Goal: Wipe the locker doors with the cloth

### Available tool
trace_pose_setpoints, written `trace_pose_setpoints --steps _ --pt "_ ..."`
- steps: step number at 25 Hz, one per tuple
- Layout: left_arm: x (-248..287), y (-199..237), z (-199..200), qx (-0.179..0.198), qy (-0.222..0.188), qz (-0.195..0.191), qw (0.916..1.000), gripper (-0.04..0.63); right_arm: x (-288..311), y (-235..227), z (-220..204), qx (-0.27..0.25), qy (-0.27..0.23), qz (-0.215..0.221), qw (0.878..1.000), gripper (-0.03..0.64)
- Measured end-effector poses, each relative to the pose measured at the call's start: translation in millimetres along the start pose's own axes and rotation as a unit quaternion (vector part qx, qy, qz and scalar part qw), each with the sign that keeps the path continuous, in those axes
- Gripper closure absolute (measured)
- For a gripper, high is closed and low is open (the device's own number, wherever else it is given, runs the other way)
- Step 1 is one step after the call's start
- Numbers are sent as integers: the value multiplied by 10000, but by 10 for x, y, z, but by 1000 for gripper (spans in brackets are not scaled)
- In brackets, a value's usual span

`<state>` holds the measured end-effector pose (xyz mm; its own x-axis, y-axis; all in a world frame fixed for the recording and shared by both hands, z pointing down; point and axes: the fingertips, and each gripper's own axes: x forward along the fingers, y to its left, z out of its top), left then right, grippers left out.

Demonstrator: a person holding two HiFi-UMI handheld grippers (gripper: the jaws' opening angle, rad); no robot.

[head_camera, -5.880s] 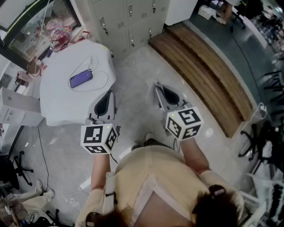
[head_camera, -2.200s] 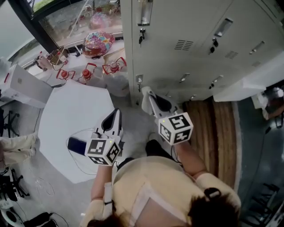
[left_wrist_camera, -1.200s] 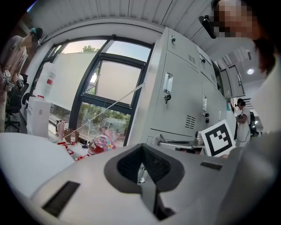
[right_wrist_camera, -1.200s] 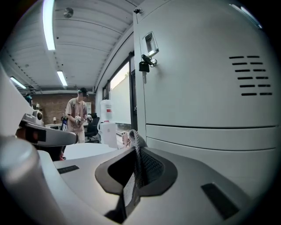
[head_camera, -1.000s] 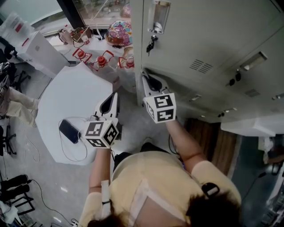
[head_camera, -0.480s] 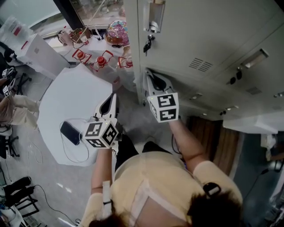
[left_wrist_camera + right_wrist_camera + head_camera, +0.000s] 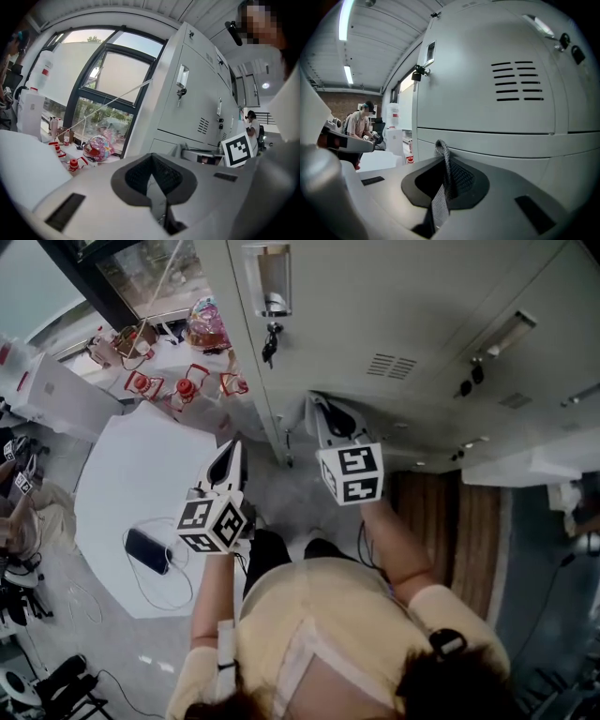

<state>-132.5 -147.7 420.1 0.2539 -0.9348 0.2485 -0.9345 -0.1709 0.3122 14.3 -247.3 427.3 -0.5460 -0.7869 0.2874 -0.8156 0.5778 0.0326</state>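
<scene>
The grey locker doors (image 7: 403,306) fill the upper right of the head view. My right gripper (image 7: 322,405) points at them, just under a door with vent slots (image 7: 515,79). It is shut on a thin grey mesh cloth (image 7: 441,185), which stands up between the pads and pokes out past the tips. The cloth's tip lies close to the seam between two doors (image 7: 497,140); I cannot tell whether it touches. My left gripper (image 7: 231,448) hangs lower and to the left, away from the lockers. Its pads (image 7: 140,176) are together with nothing between them.
A key (image 7: 269,336) hangs from a lock on the leftmost door. A white table (image 7: 131,474) with a dark phone (image 7: 148,550) and cable stands at the left. Red lanterns (image 7: 159,385) and a colourful helmet (image 7: 207,322) sit by the window. A wooden platform (image 7: 459,512) lies to the right.
The person has walked from the open floor up to the lockers. Over the last second the right gripper has stayed at the lower doors, and the view has shifted a little.
</scene>
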Motion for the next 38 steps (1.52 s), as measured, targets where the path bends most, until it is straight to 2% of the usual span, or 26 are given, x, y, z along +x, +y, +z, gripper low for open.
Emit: trace_pose_setpoints --steps 12,21,28,32,38 --pt "473 -542 -59 106 131 -792 9967 594 -369 -665 -144 152 49 -754 9970 603" --pt "701 -784 -168 110 352 -1001 9943 594 -599 -1061 -281 260 170 -1241 9918 603" --pt "803 -974 -237 21 456 -1308 9904 594 -725 -1255 -397 354 297 -1487 9878 603" --pt "806 -974 -242 -18 489 -1334 9899 594 -794 -1242 -417 462 349 -1463 9876 603" --pt "698 -784 -330 16 566 -1071 9926 594 -807 -836 -371 572 260 -881 9941 603"
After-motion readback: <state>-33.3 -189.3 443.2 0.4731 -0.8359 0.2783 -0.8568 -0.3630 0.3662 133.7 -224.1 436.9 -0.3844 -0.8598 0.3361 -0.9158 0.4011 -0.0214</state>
